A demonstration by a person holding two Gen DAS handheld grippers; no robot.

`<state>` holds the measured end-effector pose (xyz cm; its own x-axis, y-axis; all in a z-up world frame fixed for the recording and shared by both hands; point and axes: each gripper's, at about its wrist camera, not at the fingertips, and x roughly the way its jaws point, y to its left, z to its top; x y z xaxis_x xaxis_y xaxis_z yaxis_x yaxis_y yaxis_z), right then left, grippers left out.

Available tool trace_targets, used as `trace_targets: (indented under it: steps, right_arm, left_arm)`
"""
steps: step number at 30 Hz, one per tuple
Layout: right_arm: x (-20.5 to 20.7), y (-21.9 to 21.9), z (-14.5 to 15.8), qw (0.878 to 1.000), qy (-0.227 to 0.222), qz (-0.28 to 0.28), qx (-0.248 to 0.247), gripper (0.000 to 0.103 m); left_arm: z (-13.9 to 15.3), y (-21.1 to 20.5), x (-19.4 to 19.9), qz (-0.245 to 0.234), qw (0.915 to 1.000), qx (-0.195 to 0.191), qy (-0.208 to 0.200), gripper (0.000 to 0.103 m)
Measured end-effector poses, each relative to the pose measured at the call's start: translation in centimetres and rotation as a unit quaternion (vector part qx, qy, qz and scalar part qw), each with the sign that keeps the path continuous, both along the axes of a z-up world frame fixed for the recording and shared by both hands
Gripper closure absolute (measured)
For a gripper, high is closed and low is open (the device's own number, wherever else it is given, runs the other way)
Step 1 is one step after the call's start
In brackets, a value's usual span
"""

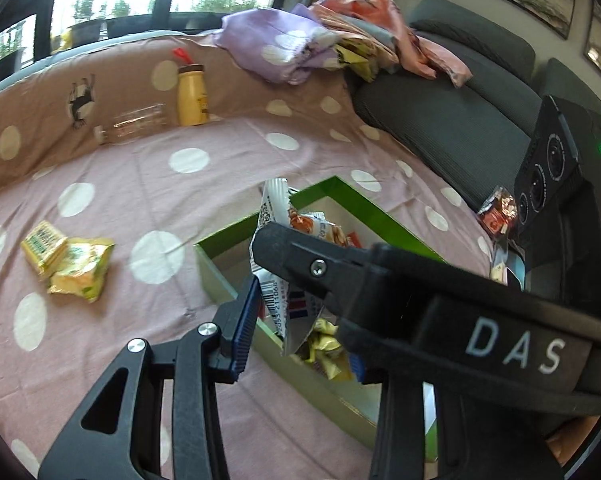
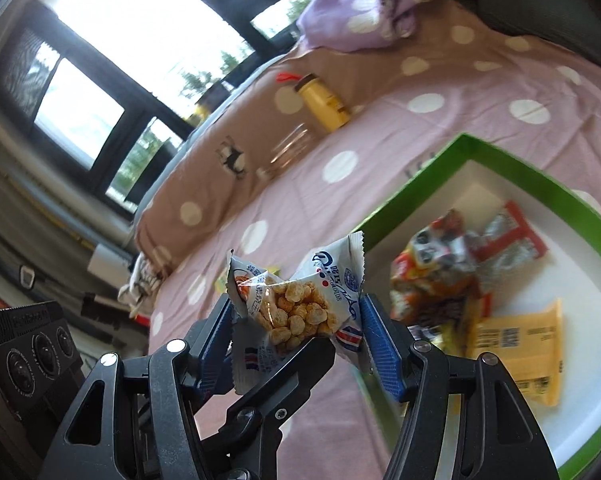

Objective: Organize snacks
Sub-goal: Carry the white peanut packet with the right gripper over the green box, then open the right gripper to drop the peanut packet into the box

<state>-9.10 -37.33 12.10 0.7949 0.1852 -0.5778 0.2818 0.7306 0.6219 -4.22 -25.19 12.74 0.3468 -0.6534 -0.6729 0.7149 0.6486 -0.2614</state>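
A white snack packet of puffed balls [image 2: 296,308] is pinched between the blue pads of my right gripper [image 2: 300,324], held beside the left wall of the green box [image 2: 412,196]. In the left wrist view the same packet [image 1: 284,240] hangs over the green box [image 1: 364,200], with the right gripper's arm across it. My left gripper [image 1: 300,316] stands open around that packet, one blue pad [image 1: 244,320] showing. Several snack packs [image 2: 460,280] lie in the box. Two yellow packets [image 1: 68,258] lie on the pink dotted sheet.
A yellow jar [image 1: 191,94] and a clear bottle [image 1: 134,124] lie by the brown bolster. Heaped cloths [image 1: 324,40] sit on the grey sofa [image 1: 452,120]. A red snack pack [image 1: 498,212] lies near the sofa edge.
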Motion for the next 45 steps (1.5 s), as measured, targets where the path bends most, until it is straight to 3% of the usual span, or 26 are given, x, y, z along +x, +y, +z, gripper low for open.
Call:
trace_targets:
  steps: [9, 22, 26, 29, 31, 35, 39, 42, 45]
  right_arm:
    - [-1.4, -3.1, -1.7, 0.997, 0.037, -0.069, 0.002, 0.037]
    - [-2.4, -5.4, -3.4, 0.989, 0.089, -0.119, -0.001, 0.037]
    - [-2.6, -5.9, -3.5, 0.985, 0.103, -0.136, -0.008, 0.035]
    - [-3.0, -5.9, -3.0, 0.982, 0.103, -0.153, -0.032, 0.024]
    - [-3.2, -5.8, -2.5, 0.981, 0.099, -0.163, -0.041, 0.022]
    - [-3.3, -5.1, -1.4, 0.98, 0.089, -0.167, -0.06, 0.021]
    - [-2.6, -3.0, 0.4, 0.985, 0.059, -0.143, -0.079, 0.021]
    - [-1.7, -0.8, 1.5, 0.987, 0.044, -0.117, -0.099, 0.021]
    - [-0.6, 1.8, 2.6, 0.989, 0.028, -0.079, -0.12, 0.02]
  left_arm:
    - [-1.9, -4.1, 0.2, -0.057, 0.9977, -0.003, 0.036, 0.064]
    - [-4.0, -6.8, -0.2, -0.088, 0.992, 0.002, 0.09, 0.065]
    - [-4.0, -6.8, -0.5, -0.081, 0.993, 0.005, 0.086, 0.056]
    - [-3.8, -5.9, -0.2, -0.064, 0.9945, 0.003, 0.083, 0.041]
    - [-3.3, -4.5, 0.3, -0.052, 0.9951, -0.013, 0.083, 0.04]
    - [-1.5, -0.4, 1.7, -0.001, 0.996, -0.047, 0.076, 0.026]
    - [0.1, 4.5, 2.8, 0.064, 0.9962, -0.035, 0.047, 0.02]
    - [0.7, 9.1, 3.8, 0.13, 0.9909, -0.022, 0.029, 0.018]
    - [0.8, 14.3, 4.7, 0.205, 0.9784, -0.014, 0.019, 0.017]
